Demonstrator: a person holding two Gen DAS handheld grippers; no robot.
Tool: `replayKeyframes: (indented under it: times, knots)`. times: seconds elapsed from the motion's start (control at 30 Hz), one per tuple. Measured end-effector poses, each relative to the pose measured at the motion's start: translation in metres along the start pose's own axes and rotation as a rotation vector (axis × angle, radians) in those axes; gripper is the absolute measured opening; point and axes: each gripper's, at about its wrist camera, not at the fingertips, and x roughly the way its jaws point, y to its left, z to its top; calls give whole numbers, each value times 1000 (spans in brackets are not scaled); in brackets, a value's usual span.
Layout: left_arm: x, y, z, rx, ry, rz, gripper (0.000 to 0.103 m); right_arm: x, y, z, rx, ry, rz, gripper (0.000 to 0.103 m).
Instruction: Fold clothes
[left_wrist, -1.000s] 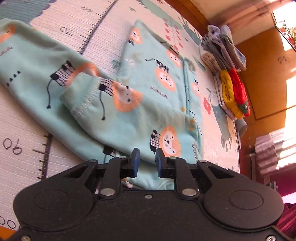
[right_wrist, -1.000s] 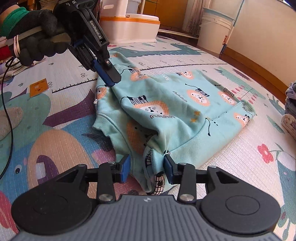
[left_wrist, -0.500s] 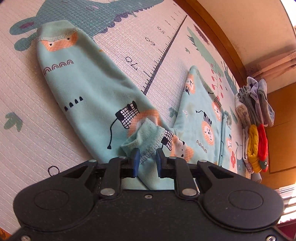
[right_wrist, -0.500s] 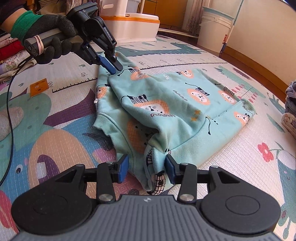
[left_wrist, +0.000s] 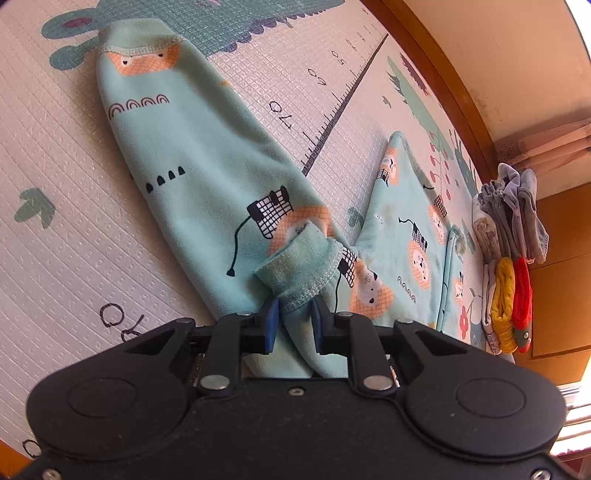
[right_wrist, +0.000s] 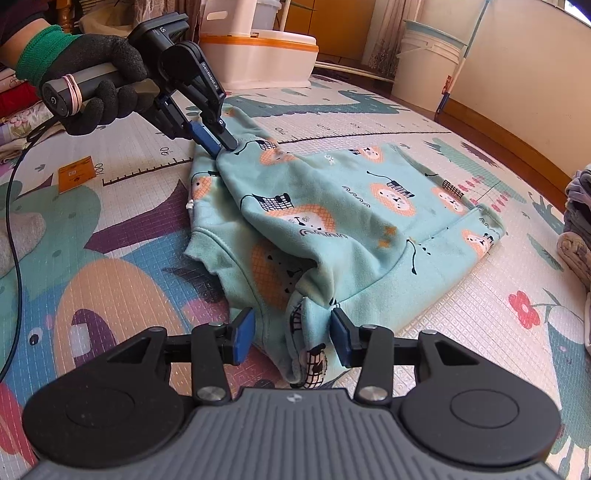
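Two grips: left gripper pinches the top's cuff at 10 o'clock; right gripper stands open around a fold. We close right, then lift evenly.

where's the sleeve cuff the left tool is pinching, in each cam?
Left wrist: the pinched cuff sits low centre, bunched between the left tool's fingers.
Right wrist: it is upper left of centre, a small bit of fabric at the left tool's tip, mostly hidden.
Shared landmark: the ruler line printed on the mat, behind the garment in both.
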Motion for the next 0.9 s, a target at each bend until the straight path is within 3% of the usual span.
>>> replayKeyframes:
  times: [0.33,0.4,0.57,0.63,0.83,0.9]
  knots:
    - [3,-3,4,13,4,-1,14,3,8,-3,-51,20,-6,52]
    - [-7,-14,8,74,-19,-22,5,3,11,-4,-74,24,-13,52]
    - [-32,-42,16,222,-78,-76,3,3,14,-5,-116,34,-28,52]
    - [-40,-48,20,234,-111,-99,3,3,13,-5,-113,36,-26,52]
    - [-17,-40,25,262,-89,14,3,5,15,-2,-140,52,-15,54]
    - [-20,-44,31,262,-105,-11,3,5,16,-1,-162,56,-12,54]
